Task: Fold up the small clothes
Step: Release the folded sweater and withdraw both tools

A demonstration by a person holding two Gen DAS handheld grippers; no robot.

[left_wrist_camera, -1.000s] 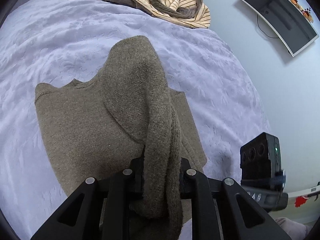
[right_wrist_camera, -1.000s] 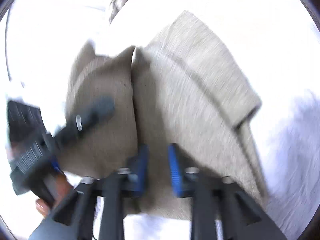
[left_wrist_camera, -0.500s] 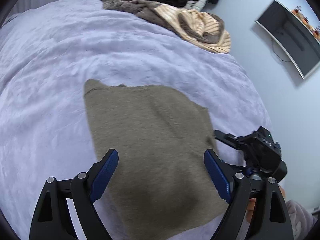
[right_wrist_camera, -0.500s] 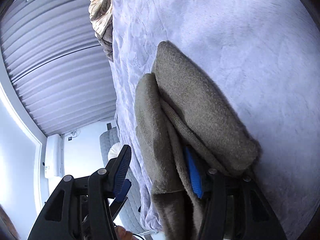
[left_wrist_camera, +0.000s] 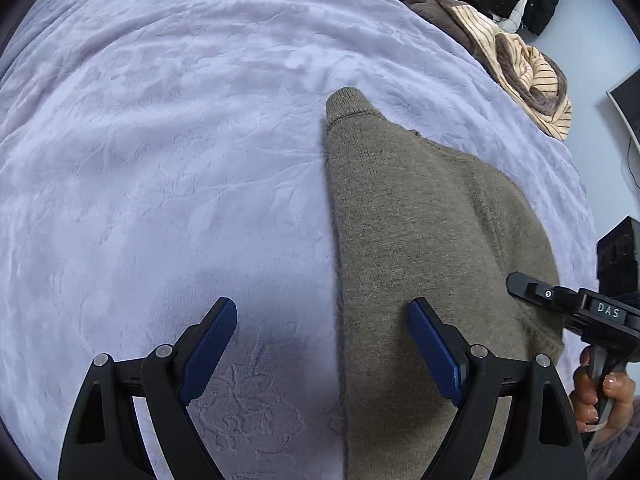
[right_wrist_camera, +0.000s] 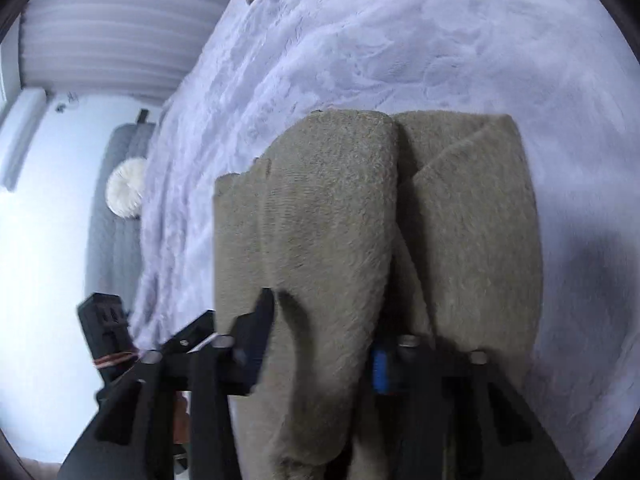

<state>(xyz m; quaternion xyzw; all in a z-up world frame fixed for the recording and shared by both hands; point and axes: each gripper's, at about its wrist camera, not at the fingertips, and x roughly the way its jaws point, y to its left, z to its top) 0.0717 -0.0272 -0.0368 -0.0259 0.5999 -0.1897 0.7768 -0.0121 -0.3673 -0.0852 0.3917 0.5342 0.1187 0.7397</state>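
**Brown sweater half folded on the bed**

On the left of the left wrist view there is only the soft, pale purple fuzzy blanket (left_wrist_camera: 160,160) that covers the bed. The left gripper (left_wrist_camera: 322,346) hangs just above it with its two blue-padded jaws spread wide and nothing between them. One jaw is over bare blanket and the other is over the sweater, so the sweater's long straight edge runs up between them. I think the gripper waits there so it can come down and take that edge for the next fold.

The small brown-grey knitted sweater (left_wrist_camera: 424,232) lies flat on the blanket, a bit right of the middle. One narrow end, maybe a sleeve, sticks out at the far side. Its sides look already turned in, so the folding seems partly done.

Farther right, at the bed's far edge, sits a messy pile of other clothes (left_wrist_camera: 508,36), brown, cream striped and black. They may be waiting for their turn.

At the right edge is the right gripper (left_wrist_camera: 560,300), held in the person's right hand (left_wrist_camera: 600,388). In its own blurry view a thick roll of the sweater (right_wrist_camera: 340,220) runs between the jaws of the gripper (right_wrist_camera: 320,352), which are partly apart. I cannot tell if they squeeze the cloth or just sit around it
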